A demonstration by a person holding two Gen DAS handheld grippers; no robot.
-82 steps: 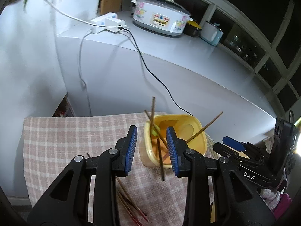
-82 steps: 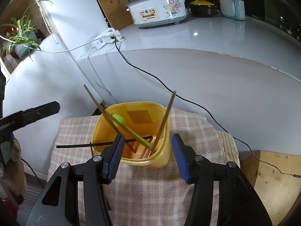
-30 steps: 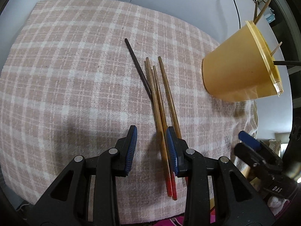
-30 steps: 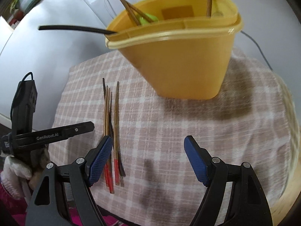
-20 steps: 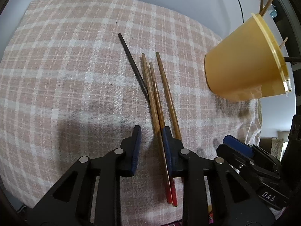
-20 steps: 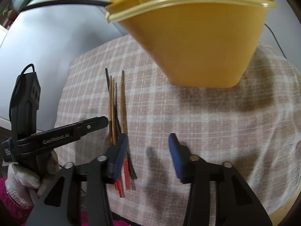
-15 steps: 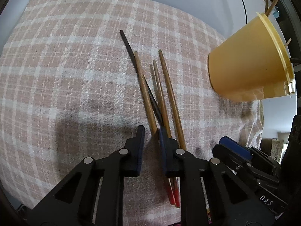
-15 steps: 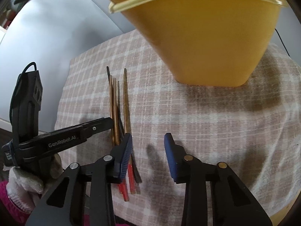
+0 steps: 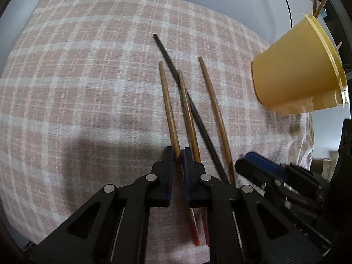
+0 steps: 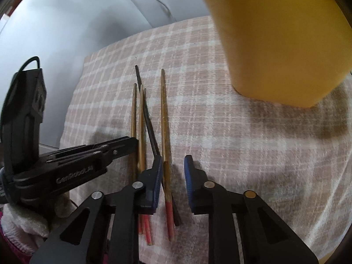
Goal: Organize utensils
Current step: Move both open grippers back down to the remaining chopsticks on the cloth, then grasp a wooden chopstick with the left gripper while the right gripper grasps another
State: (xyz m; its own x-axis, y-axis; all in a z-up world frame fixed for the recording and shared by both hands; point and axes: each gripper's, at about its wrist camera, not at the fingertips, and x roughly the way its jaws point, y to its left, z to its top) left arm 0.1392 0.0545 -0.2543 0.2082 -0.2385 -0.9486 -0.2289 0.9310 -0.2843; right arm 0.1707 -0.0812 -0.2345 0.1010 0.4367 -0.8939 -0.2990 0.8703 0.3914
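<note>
Four chopsticks (image 9: 189, 110) lie side by side on the cloth (image 9: 77, 77), one of them crossing its neighbour. The container (image 9: 294, 77) stands on the cloth to their right, well apart.

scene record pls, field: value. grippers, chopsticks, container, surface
left hand-held gripper: shut on leftmost wooden chopstick
right hand-held gripper: jaws closing, rightmost wooden chopstick between them, far pad not touching
loose chopsticks: three wooden, red-ended, plus one black chopstick lying diagonally across them
yellow container: upright beside the chopsticks, holds more sticks
surface: pink checked cloth
</note>
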